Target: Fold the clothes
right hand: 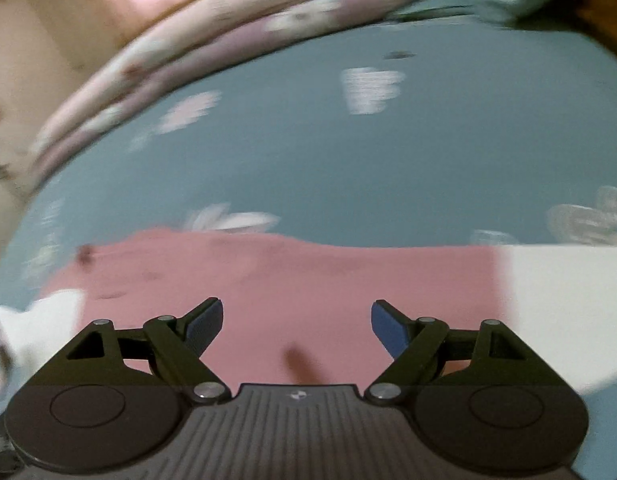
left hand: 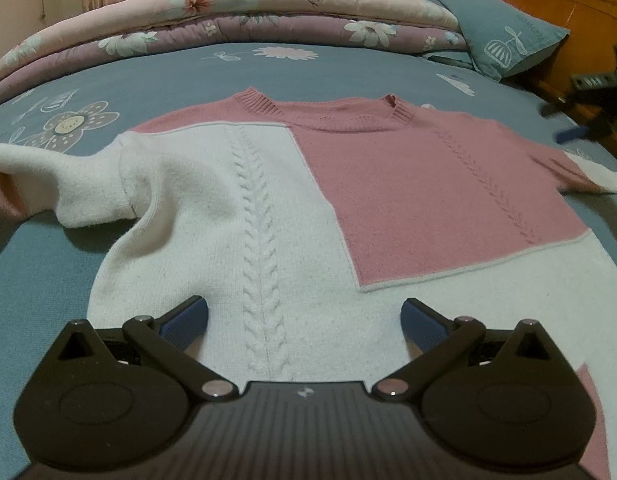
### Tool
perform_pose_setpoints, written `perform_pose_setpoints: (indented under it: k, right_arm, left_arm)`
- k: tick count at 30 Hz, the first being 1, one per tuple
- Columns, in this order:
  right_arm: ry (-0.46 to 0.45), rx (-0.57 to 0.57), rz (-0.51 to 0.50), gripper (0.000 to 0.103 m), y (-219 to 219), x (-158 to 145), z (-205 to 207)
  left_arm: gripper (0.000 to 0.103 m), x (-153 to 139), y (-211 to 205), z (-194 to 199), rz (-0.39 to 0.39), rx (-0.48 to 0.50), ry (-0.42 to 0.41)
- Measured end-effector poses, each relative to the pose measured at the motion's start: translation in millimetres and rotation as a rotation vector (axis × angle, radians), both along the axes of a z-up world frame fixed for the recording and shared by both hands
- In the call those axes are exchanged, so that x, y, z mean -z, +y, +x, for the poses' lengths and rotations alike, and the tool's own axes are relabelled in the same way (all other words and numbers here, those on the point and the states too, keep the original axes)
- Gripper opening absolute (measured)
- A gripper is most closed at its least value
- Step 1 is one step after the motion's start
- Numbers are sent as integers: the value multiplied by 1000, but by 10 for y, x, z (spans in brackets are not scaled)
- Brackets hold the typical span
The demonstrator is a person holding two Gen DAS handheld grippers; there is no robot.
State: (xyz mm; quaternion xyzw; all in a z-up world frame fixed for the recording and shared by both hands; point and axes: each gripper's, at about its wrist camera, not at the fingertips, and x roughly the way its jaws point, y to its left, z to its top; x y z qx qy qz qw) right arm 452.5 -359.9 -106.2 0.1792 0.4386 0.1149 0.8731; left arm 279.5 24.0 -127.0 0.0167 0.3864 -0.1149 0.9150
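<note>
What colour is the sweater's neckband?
Pink ribbed knit on the neckband of the sweater; clearest in the left wrist view.

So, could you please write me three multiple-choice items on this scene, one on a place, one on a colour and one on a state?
1. Where does the sweater lie?
A. on a wooden floor
B. spread on the blue bedsheet
C. on a hanger

2. What colours is the sweater?
A. pink and white
B. green and black
C. all yellow

3. How does the left claw stand?
A. shut on a sleeve
B. shut on the collar
C. open, holding nothing

Answers: 1 B, blue sheet shows all round the knit; 2 A, a pink panel and neckband meet white cable knit; 3 C, its blue pads stand wide apart over the white hem area with no cloth between them.
</note>
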Motion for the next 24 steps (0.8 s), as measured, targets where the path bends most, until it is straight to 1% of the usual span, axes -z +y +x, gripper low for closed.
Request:
perform_pose_setpoints:
  k: [4, 8, 10, 11, 13, 18, 22, 24]
  right_arm:
    - [-10, -91, 70, 85, 318, 77, 286]
    - [4, -130, 126, 85, 401, 245, 489]
    - [11, -114, 142, 85, 341, 341, 567]
    - [0, -115, 174, 85, 286, 373, 594]
    - [-30, -99, 194, 85, 170, 399, 613]
    - [-16, 88, 190, 85, -192, 438, 658]
    - [-34, 67, 171, 85, -171, 282, 438]
    - [-43, 52, 162, 88, -153, 200, 322]
  left_arm:
    - [102, -3, 7, 3, -3, 1, 1]
    - [102, -3, 5, 2, -1, 2, 0]
    - [102, -2, 3, 1, 1, 3, -1]
    - [102, -1, 2, 2, 2, 3, -1]
    - [102, 0, 1, 3, 2, 2, -2]
    - [102, 5, -2, 2, 4, 3, -3]
    - [102, 3, 3, -4, 2, 4, -3]
    - [102, 0, 11, -2, -3, 3, -1]
